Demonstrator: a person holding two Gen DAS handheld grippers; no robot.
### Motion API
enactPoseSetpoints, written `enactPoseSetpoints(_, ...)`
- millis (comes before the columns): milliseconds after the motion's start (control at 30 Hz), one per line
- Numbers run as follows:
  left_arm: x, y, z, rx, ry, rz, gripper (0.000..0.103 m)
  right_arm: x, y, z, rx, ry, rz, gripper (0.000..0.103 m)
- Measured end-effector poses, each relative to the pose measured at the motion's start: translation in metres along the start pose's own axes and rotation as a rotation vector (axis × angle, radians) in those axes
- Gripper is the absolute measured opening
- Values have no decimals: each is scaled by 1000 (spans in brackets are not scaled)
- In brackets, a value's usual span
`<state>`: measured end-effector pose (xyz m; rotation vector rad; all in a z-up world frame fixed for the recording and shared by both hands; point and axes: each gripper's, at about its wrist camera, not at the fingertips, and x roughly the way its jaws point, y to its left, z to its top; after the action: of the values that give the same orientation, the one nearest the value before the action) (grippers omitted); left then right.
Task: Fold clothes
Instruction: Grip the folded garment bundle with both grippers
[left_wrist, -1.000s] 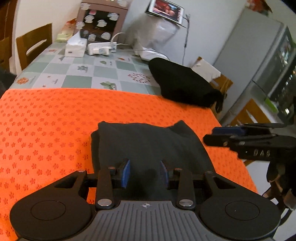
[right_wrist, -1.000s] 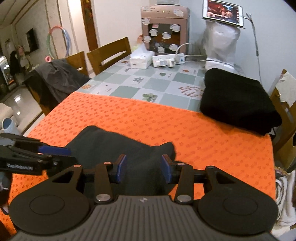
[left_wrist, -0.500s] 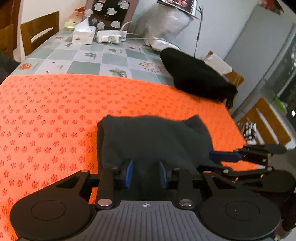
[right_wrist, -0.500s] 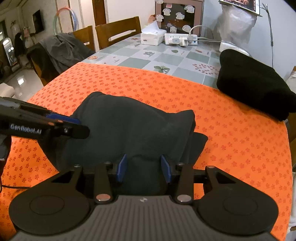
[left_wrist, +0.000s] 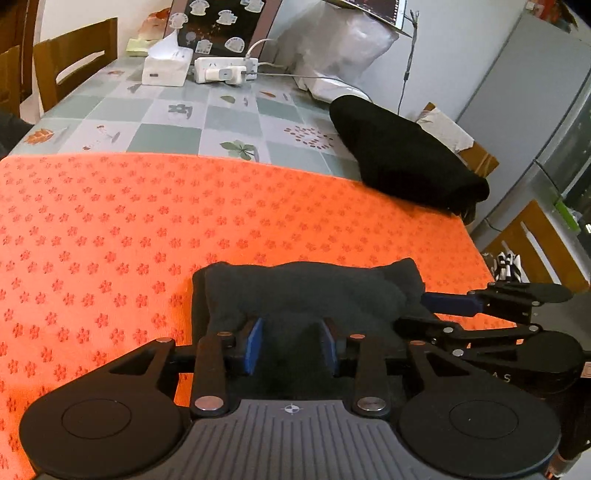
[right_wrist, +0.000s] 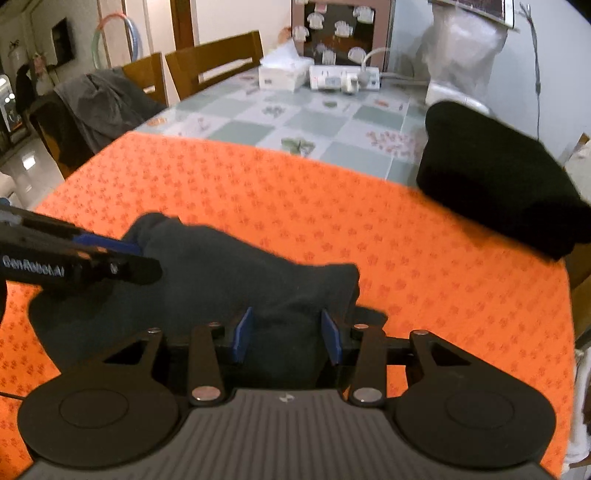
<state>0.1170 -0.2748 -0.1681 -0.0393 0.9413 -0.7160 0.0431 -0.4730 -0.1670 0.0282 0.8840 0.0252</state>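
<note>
A dark grey garment (left_wrist: 310, 291), bunched into a thick wrinkled fold, lies low in the frame's centre on the orange cloth (left_wrist: 110, 221). Both the left gripper (left_wrist: 291, 345) and right gripper (right_wrist: 286, 334) have their fingers parted around its near edge, not clamped.

An orange flower-print mat (left_wrist: 184, 221) covers the table's near half; a checked tablecloth (left_wrist: 207, 118) shows beyond it. At the far edge stand a white tissue box (left_wrist: 164, 66) and, just beside it, a power strip (left_wrist: 225, 69) (plug inserted). Wooden chairs (right_wrist: 210, 66) line the left edge, a grey jacket (right_wrist: 99, 107) draped over one
</note>
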Motion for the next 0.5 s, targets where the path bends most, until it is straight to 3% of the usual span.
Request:
enactPoseSetpoints(67, -9, -3, 3, 10, -10, -14, 45, -2, -2, 1, 14, -2, 9, 47)
enactPoseSetpoints(167, -29, -2, 5, 3, -62, -48, 69, -16, -8, 4, 66, -27, 26, 51)
enactPoseSetpoints(300, -38, 15, 3, -91, -78, -68, 83, -18, -25, -6, 178, -17, 62, 80)
enactPoseSetpoints(367, -32, 27, -2, -161, -34, -81, 85, -15, -34, -12, 239, -5, 85, 86)
enactPoseSetpoints(500, -16, 41, -12, -242, 33, -103, 85, -10, -52, -26, 362, 20, 130, 89)
